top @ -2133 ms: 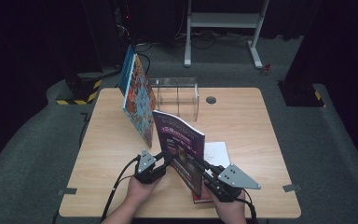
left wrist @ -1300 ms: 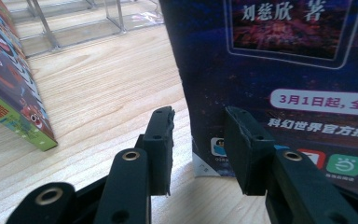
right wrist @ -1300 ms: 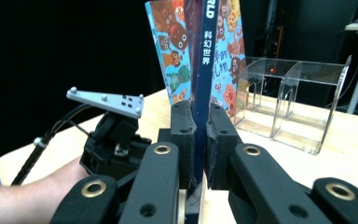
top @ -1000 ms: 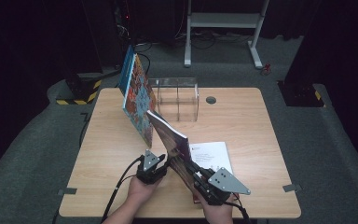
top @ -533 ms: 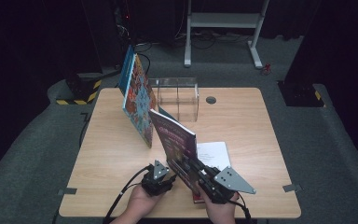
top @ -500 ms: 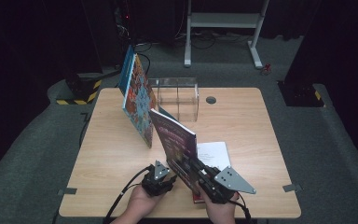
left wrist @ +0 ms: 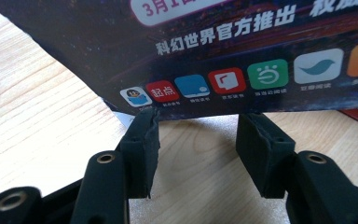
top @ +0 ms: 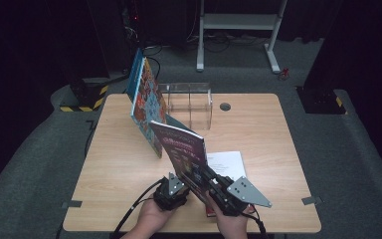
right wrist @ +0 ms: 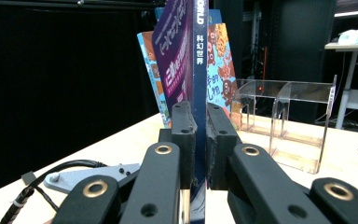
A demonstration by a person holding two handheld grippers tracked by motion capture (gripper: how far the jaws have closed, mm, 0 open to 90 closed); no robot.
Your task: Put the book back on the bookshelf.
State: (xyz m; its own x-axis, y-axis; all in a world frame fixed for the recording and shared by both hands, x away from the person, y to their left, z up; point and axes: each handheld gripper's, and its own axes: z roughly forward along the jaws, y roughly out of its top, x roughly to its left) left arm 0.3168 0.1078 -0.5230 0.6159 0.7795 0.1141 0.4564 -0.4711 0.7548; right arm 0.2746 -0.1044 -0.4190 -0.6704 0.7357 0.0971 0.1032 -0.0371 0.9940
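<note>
Wood-grain table [top: 258, 124] stands on grey carpet [top: 40, 164].

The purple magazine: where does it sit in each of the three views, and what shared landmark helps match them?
High view: the purple magazine stands tilted at lower centre, above both grippers.
Left gripper view: its cover's lower edge spans the top, just beyond the parted jaws.
Right gripper view: its spine rises upright at centre, clamped between the jaws.
Shared landmark: the clear rack, behind the magazine in the high view and at right in the right gripper view; the left gripper view shares the wooden table.
</note>
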